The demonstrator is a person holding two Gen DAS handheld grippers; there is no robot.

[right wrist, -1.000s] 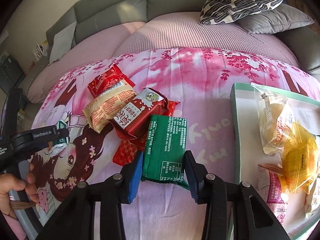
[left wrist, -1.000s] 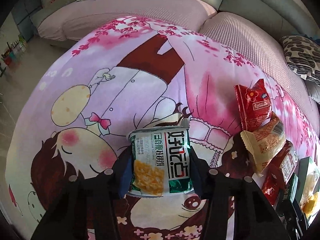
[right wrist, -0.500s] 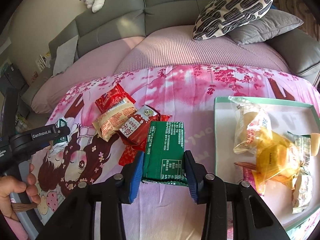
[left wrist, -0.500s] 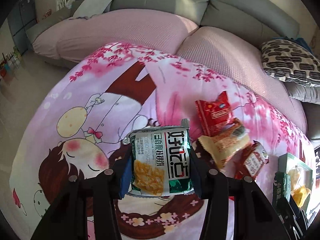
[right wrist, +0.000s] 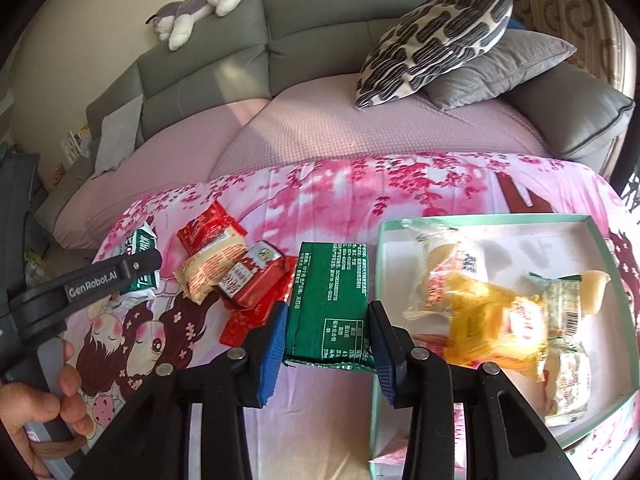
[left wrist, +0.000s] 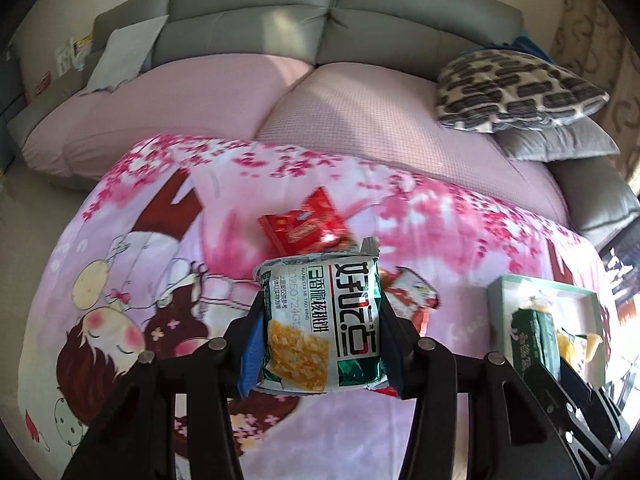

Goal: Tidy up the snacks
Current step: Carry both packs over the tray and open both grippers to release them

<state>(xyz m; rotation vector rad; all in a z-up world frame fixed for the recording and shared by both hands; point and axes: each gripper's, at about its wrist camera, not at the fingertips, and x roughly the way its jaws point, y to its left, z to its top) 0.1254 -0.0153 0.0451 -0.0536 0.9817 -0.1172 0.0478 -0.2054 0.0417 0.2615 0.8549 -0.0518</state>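
Note:
My left gripper is shut on a green-and-white snack pack, held above the cartoon blanket. My right gripper is shut on a dark green pack, held beside the left rim of a mint-edged tray. Several wrapped snacks lie in the tray. On the blanket lies a loose pile: a red pack, a beige pack and a red-brown pack. The right wrist view also shows the left gripper's finger with its pack at far left.
A grey sofa with pink seat covers runs behind the blanket. A patterned pillow rests on a grey one at the right. A plush toy lies on the sofa back. A hand grips the left handle.
Both grippers have risen with their packs. The left one has swung right, bringing the tray into its view. The right one has moved closer to the tray's left rim.

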